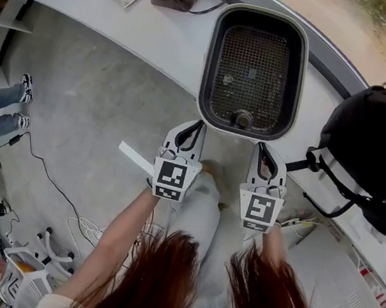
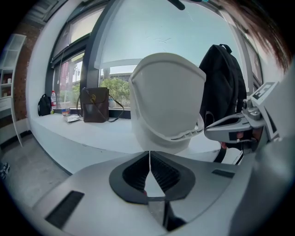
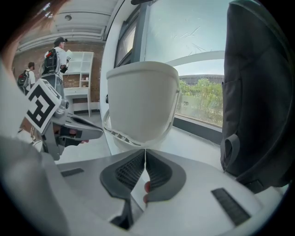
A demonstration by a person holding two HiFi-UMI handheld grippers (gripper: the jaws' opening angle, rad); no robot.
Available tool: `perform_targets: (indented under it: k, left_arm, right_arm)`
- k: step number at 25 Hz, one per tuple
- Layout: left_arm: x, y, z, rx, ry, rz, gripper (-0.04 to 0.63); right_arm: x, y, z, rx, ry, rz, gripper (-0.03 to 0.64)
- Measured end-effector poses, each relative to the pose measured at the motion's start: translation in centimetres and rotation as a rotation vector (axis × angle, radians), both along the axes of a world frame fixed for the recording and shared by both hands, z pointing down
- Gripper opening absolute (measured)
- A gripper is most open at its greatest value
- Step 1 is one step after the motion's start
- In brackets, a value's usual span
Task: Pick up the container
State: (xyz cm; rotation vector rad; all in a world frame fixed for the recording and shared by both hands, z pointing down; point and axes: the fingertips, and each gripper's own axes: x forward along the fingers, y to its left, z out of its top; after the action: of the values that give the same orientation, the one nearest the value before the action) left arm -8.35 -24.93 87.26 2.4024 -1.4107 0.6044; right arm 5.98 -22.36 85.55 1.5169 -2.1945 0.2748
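Head view: container, white with a mesh basket inside, sits open side up at the near edge of the counter, its near end looking past the edge. Both grippers point at its near rim. Left gripper has its tips at the rim, touching or just beside it. Right gripper sits just short of the rim.

Step in hand looks like setting up the grasp. To do it well, the jaws likely need to open first, then each should take the rim lip on its own side of the near end. Lift level with both hands together so the basket stays put. Backpack is near on the right, so keep the right side clear of it.

Jaws: both pairs are clenched, pads meeting. Nothing shows between them in either gripper view, only the container wall right ahead.
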Motion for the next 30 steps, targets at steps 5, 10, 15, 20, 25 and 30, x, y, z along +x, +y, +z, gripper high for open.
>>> perform_targets:
  k: [5, 10, 15, 20, 25, 30]
  left_arm:
    - [0.7, -1.0, 0.8, 0.012, 0.006, 0.018, 0.017]
    - [1.5, -1.8, 0.4, 0.023, 0.018, 0.036, 0.018]
    - [1.7, -1.8, 0.0, 0.021, 0.018, 0.047, 0.017]
    - [1.2, -1.3, -0.9, -0.007, 0.025, 0.024, 0.017]
    - [1.1, -0.5, -2.4, -0.019, 0.006, 0.035, 0.017]
    - [0.9, 0.2, -3.9, -0.032, 0.002, 0.042, 0.018]
  right_arm:
    - [0.0, -0.7, 1.2, -0.002, 0.017, -0.001, 0.026]
    - [-0.1, -1.4, 0.9, 0.012, 0.031, -0.011, 0.026]
    - [-0.2, -0.9, 0.3, 0.018, 0.030, -0.016, 0.026]
    - [-0.3, -0.2, -0.7, 0.001, 0.029, -0.011, 0.026]
    - [-0.3, 0.9, -2.3, -0.023, 0.029, -0.004, 0.026]
    - [-0.5, 1.5, -3.9, -0.036, 0.026, 0.004, 0.026]
